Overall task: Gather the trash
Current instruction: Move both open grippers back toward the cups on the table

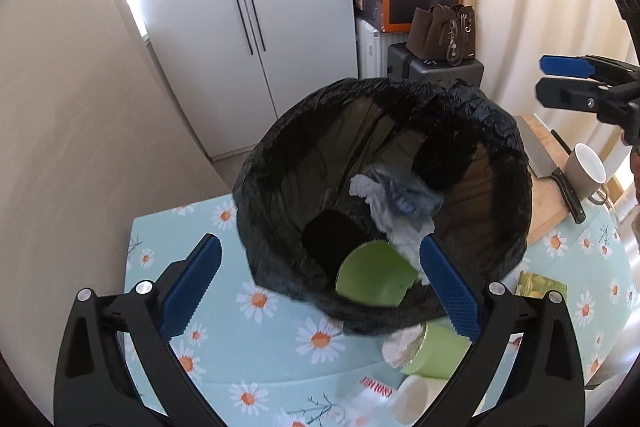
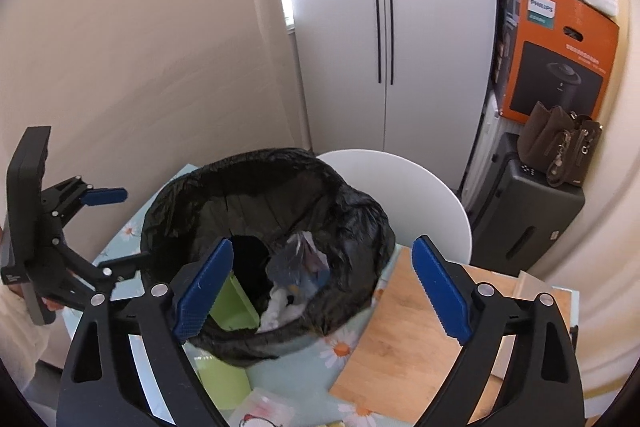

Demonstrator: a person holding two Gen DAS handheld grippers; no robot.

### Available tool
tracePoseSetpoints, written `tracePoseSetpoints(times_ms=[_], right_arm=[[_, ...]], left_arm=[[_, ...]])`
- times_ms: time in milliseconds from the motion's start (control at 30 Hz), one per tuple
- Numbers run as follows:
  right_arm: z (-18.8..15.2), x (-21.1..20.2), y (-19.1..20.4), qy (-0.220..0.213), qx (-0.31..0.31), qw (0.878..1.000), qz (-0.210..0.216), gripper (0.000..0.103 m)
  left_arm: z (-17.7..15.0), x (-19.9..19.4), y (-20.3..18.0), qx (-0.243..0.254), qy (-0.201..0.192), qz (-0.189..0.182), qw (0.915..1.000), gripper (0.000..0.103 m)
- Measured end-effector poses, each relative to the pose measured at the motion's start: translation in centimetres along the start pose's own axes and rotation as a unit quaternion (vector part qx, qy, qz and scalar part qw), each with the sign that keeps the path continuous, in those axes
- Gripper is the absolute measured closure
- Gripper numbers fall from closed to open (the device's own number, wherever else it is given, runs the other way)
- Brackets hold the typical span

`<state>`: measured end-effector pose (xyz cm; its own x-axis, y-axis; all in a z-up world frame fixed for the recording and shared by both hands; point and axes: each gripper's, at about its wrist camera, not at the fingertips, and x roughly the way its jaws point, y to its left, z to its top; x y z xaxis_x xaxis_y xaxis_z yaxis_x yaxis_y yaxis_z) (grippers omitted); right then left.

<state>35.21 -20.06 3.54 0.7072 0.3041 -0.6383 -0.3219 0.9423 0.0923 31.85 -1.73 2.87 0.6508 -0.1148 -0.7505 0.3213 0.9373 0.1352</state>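
A trash bin lined with a black bag (image 1: 500, 131) (image 2: 360, 211) stands on the daisy-print table. Inside lie a green cup (image 1: 372, 277) (image 2: 234, 303), crumpled white tissue (image 1: 404, 227) (image 2: 280, 303) and a bluish plastic wrapper (image 1: 412, 195) (image 2: 300, 259). My left gripper (image 1: 320, 291) is open and empty just before the bin's near rim; it also shows in the right wrist view (image 2: 108, 227). My right gripper (image 2: 324, 291) is open and empty above the bin; it also shows in the left wrist view (image 1: 544, 81). On the table near the bin lie another green cup (image 1: 432, 351) stuffed with tissue, a white cup (image 1: 412, 403) and a printed wrapper (image 1: 372, 393).
A wooden cutting board (image 2: 404, 327) (image 1: 548, 199) lies right of the bin with a cleaver (image 1: 540, 155) and a beige mug (image 1: 584, 171) by it. A white chair (image 2: 412, 195) stands behind the table. White cabinet (image 2: 384, 27), orange box (image 2: 560, 59) and brown bag (image 2: 560, 143) stand beyond.
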Motion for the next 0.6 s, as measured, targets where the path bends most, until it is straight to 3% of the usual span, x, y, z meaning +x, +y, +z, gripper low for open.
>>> tracePoseSetpoints(times_ms=[600], right_arm=[[-6.4, -2.5, -0.7, 0.043, 0.005, 0.999, -0.023, 0.015]], left_arm=[[-6.8, -1.4, 1.0, -0.03, 0.037, 0.005, 0.9988, 0.006]])
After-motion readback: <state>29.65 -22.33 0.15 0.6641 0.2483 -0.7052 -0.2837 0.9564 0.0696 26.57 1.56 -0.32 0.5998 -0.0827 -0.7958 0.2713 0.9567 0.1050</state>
